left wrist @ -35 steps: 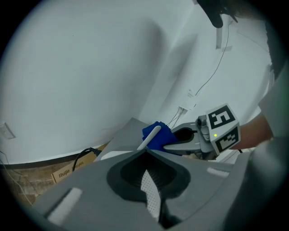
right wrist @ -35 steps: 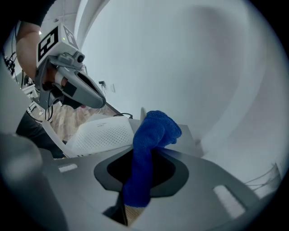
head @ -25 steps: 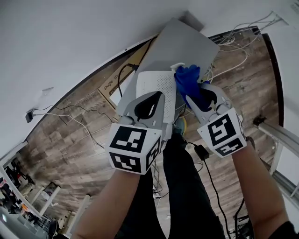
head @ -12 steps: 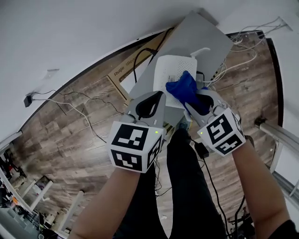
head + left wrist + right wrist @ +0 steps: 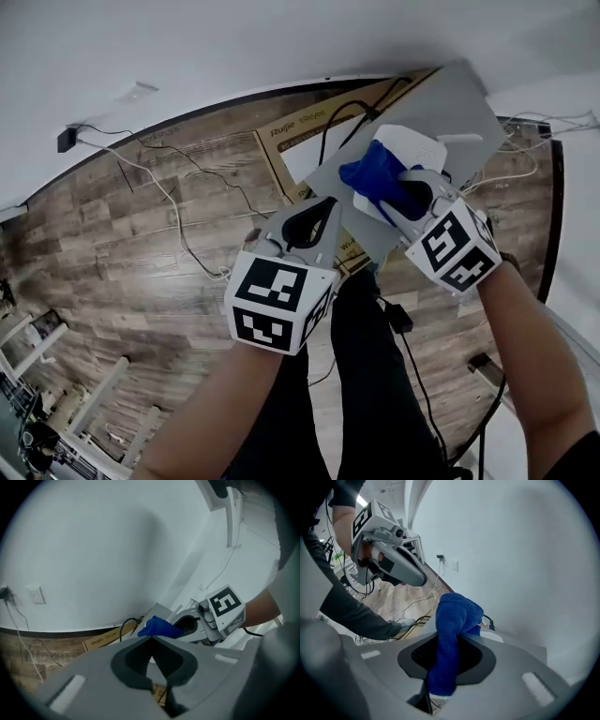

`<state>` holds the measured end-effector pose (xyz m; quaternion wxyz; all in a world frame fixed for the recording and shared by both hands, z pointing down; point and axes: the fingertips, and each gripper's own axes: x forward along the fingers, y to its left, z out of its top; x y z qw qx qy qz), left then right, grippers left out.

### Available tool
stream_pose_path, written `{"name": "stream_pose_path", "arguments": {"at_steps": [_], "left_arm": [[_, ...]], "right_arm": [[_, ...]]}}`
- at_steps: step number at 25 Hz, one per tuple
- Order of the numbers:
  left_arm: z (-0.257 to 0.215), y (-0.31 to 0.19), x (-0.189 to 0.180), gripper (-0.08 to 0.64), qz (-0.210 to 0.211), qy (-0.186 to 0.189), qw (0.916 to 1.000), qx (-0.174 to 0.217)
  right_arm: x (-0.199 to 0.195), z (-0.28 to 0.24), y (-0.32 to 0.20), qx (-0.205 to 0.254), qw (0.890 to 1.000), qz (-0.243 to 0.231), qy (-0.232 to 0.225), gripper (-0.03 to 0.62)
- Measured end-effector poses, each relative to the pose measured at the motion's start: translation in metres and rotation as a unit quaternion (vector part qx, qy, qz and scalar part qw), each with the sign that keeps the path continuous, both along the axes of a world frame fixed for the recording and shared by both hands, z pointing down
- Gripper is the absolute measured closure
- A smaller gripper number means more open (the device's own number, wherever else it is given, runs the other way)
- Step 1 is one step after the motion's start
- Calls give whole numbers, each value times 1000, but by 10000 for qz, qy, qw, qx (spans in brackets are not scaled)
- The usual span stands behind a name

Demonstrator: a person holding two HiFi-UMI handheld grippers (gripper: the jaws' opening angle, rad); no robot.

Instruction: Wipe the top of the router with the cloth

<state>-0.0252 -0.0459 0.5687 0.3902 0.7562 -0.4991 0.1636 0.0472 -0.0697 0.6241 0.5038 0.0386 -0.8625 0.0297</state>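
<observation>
Both forearms stretched forward: left gripper (image 5: 325,206), jaws closed on nothing, hovers just left of the grey board (image 5: 459,98); right gripper (image 5: 387,190), jaws clamping the cloth (image 5: 372,175), holds it over the router (image 5: 419,150).

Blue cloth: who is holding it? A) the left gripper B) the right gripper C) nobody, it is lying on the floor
B: the right gripper is shut on the blue cloth, while the left gripper is shut with nothing in it.
</observation>
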Motion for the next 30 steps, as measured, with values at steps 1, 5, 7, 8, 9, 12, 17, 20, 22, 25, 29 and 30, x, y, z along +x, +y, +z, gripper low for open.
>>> {"name": "stream_pose_path", "arguments": {"at_steps": [1,5,7,8,9,12,17,20,22,25,29,30], "left_arm": [[0,2,-5,560,-61,16,10000,-5],[6,8,-21,560,-235,62,9997,-29],[10,11,-30,560,-322,69,9994,-59],[11,12,-34,560,-366,67,9993,-61],[10,13,-39,560,-404,59,9992,-47],[-3,11,-52,560,-468,-5,9989,69],[-81,-12,-86,560,-677,-172,9958,586],[-142,-32,-98,560,-592,-286,9933,947],[-183,-44,-98,560,-480,-308,9913,1190],[-249,-56,-85,560,-269,-284,9872,1545],[-346,-54,-64,560,-52,-186,9800,1981],[-370,-50,-58,560,31,-180,9778,2088]], "right_arm": [[-10,2,4,-31,9998,-170,27,479],[-41,12,27,-195,9960,-871,105,479],[-53,14,39,-269,9929,-1154,118,479],[-58,13,43,-305,9920,-1224,88,479],[-63,9,46,-340,9919,-1225,26,479],[-79,-13,47,-373,9952,-855,-291,479],[-91,-85,30,-338,9958,-141,-842,479],[-94,-153,9,-124,9894,675,-1281,479],[-89,-206,-5,295,9789,1280,-1562,479],[-70,-294,-20,1005,9534,2091,-1930,479],[-35,-414,-22,1740,8983,3222,-2429,477],[-25,-441,-19,1896,8820,3484,-2543,477]]}}
